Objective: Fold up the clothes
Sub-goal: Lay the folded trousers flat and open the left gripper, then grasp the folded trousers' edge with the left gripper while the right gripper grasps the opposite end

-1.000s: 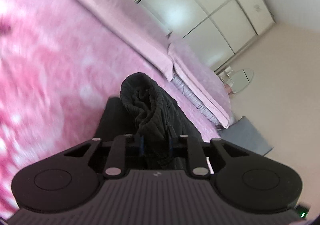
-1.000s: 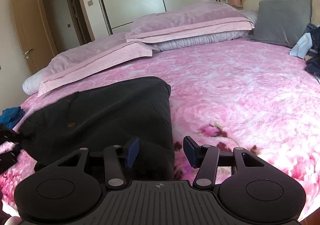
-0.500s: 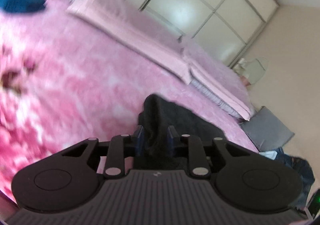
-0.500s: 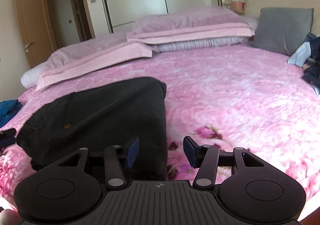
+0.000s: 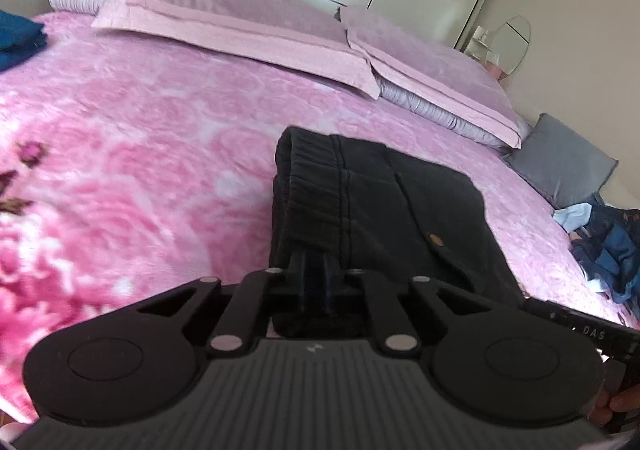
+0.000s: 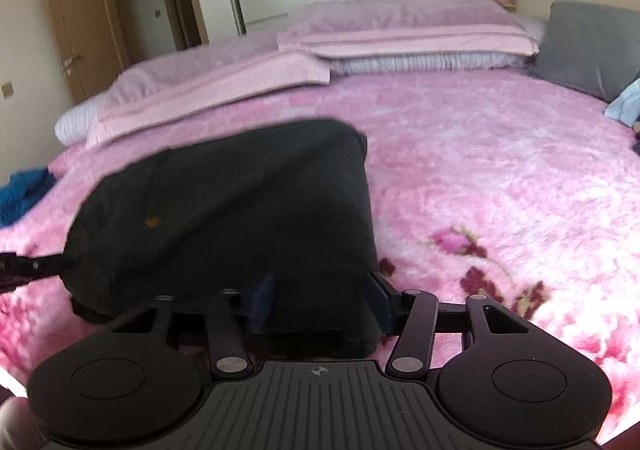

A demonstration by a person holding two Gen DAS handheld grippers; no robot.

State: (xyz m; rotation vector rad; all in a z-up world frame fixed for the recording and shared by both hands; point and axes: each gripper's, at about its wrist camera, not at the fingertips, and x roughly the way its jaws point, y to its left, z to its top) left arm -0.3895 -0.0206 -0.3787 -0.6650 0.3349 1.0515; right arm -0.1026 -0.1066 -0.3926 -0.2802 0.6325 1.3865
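A folded black garment [image 5: 404, 210] with an elastic waistband lies on the pink flowered bedspread [image 5: 140, 138]. My left gripper [image 5: 314, 270] is shut on its waistband edge at the near left corner. In the right wrist view the same black garment [image 6: 240, 202] fills the centre. My right gripper [image 6: 320, 300] is open, its jaws set wide on either side of the garment's near right corner, which lies between them. The left gripper's tip shows at the left edge of that view [image 6: 24, 268].
Pink pillows [image 5: 248, 26] line the bed's far side, with a grey cushion [image 5: 560, 166] at the right. A blue garment [image 5: 16, 38] lies at the far left. A heap of blue and white clothes [image 5: 604, 246] sits at the right. A wardrobe and a door [image 6: 80, 34] stand behind.
My left gripper has swung down and level, laying the held waistband flat on the garment. My right gripper has moved forward, so the garment's corner now lies between its open jaws.
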